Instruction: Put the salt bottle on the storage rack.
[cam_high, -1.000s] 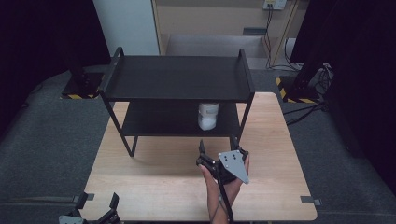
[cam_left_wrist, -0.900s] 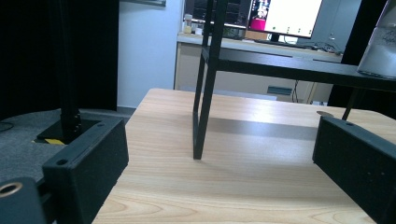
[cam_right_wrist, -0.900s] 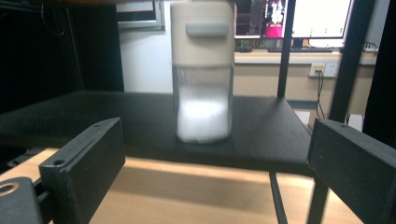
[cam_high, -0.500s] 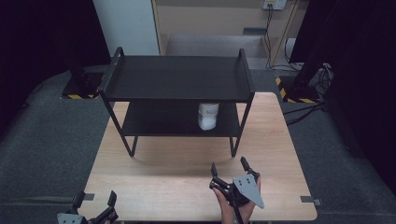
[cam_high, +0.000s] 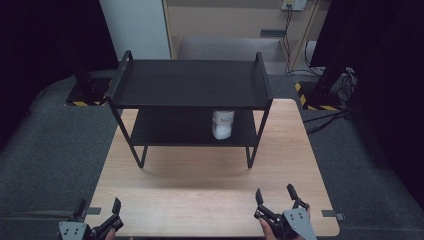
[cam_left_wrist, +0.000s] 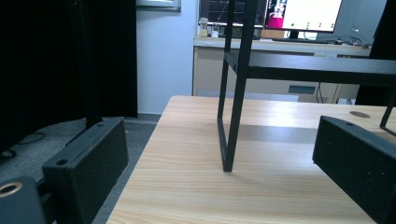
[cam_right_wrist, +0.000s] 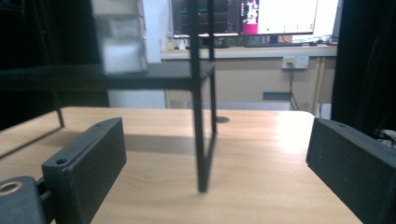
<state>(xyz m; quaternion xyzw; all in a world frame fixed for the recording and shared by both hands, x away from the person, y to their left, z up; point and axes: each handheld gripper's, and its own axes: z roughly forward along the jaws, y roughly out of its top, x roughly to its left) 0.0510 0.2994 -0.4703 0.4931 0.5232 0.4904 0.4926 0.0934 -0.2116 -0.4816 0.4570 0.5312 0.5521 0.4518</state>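
Shelf rack (cam_high: 190, 82) of black metal, standing toward the far side of the wooden table (cam_high: 210, 175); a white container (cam_high: 222, 124) sits on the rack's lower shelf, toward its right end. Right gripper (cam_high: 280, 199), jaws spread and empty, is at the table's near edge, well in front of the rack's right front leg. Left gripper (cam_high: 97, 212), likewise spread and empty, is at the near left corner, well in front of the rack.
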